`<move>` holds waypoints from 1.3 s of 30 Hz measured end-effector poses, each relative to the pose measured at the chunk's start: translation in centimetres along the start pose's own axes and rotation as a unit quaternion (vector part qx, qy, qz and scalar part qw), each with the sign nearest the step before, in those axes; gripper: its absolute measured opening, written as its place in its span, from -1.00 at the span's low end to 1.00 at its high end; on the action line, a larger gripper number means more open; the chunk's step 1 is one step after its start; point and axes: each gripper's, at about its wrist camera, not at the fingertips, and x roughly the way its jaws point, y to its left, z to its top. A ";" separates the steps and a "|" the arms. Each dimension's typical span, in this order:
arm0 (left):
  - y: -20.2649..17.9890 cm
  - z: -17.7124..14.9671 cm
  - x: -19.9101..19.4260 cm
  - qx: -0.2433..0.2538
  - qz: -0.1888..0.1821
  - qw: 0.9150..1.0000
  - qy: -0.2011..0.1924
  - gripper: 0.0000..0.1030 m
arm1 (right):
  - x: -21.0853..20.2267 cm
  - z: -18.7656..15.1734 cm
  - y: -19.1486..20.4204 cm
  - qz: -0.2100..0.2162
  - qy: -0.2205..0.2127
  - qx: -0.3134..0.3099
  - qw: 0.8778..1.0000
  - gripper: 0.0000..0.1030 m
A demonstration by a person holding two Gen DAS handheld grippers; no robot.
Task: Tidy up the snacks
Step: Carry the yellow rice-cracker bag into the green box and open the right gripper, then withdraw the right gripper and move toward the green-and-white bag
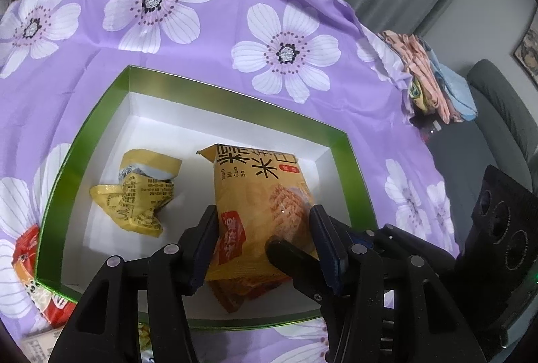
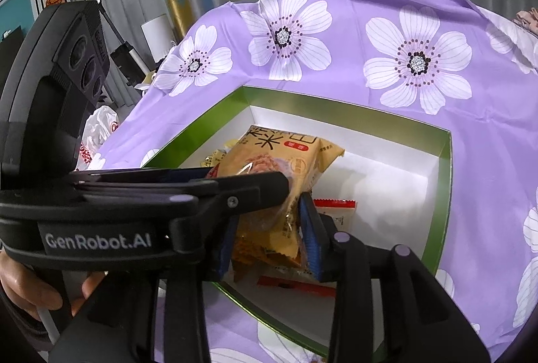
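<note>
A yellow snack pack (image 1: 255, 181) with black characters stands tilted inside the green box (image 1: 235, 97), its lower end near the front wall. My left gripper (image 1: 264, 215) has both pads against the pack's side edges. My right gripper (image 2: 269, 211) holds the same yellow pack (image 2: 285, 154) lower down, the crumpled wrapper filling the gap between its blue pads. One right finger (image 1: 285, 255) lies across the pack's front in the left wrist view. A left finger (image 2: 255, 185) crosses the right wrist view. A crumpled yellow pack (image 1: 134, 195) lies on the box floor.
The box (image 2: 336, 107) sits on a purple flowered cloth (image 1: 208, 37). A red pack (image 1: 30, 269) lies outside its left wall. White and red packets (image 2: 336, 211) lie under the held pack. Folded cloths (image 1: 430, 77) are piled at the far right. A hand (image 2: 27, 289) grips the left tool.
</note>
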 end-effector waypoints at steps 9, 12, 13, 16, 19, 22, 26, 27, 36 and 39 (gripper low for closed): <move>-1.7 -1.2 -2.1 0.035 0.041 0.998 -0.016 0.53 | -2.9 -1.4 0.3 -0.011 -0.017 0.006 1.000 0.17; -2.2 -1.7 -3.4 0.046 0.057 0.997 -0.029 0.71 | -4.6 -1.8 0.7 -0.014 -0.030 0.008 0.999 0.38; -2.4 -1.8 -3.8 0.048 0.061 0.996 -0.034 0.82 | -5.2 -2.0 0.8 -0.014 -0.034 0.008 0.999 0.41; -2.9 -2.5 -5.3 0.054 0.070 0.995 -0.048 0.91 | -7.0 -2.6 1.6 -0.013 -0.046 0.004 0.999 0.48; -3.6 -3.2 -6.6 0.063 0.077 0.993 -0.057 0.93 | -8.6 -3.2 2.3 -0.027 -0.057 0.002 0.998 0.71; -4.1 -4.0 -7.8 0.068 0.086 0.992 -0.061 0.95 | -10.0 -3.8 2.6 -0.030 -0.059 0.011 0.998 0.83; -4.6 -5.0 -9.4 0.071 0.097 0.990 -0.074 0.98 | -11.3 -4.3 2.7 -0.045 -0.063 0.017 0.997 0.88; -4.7 -5.3 -9.8 0.073 0.102 0.989 -0.076 0.98 | -11.6 -4.4 2.7 -0.047 -0.063 0.018 0.997 0.89; -5.1 -6.9 -12.3 0.072 0.110 0.987 -0.092 0.98 | -13.5 -5.2 3.4 -0.050 -0.066 0.020 0.996 0.89; -4.7 -7.4 -12.8 0.062 0.098 0.990 -0.086 0.98 | -13.7 -5.5 3.8 -0.052 -0.065 0.015 0.996 0.89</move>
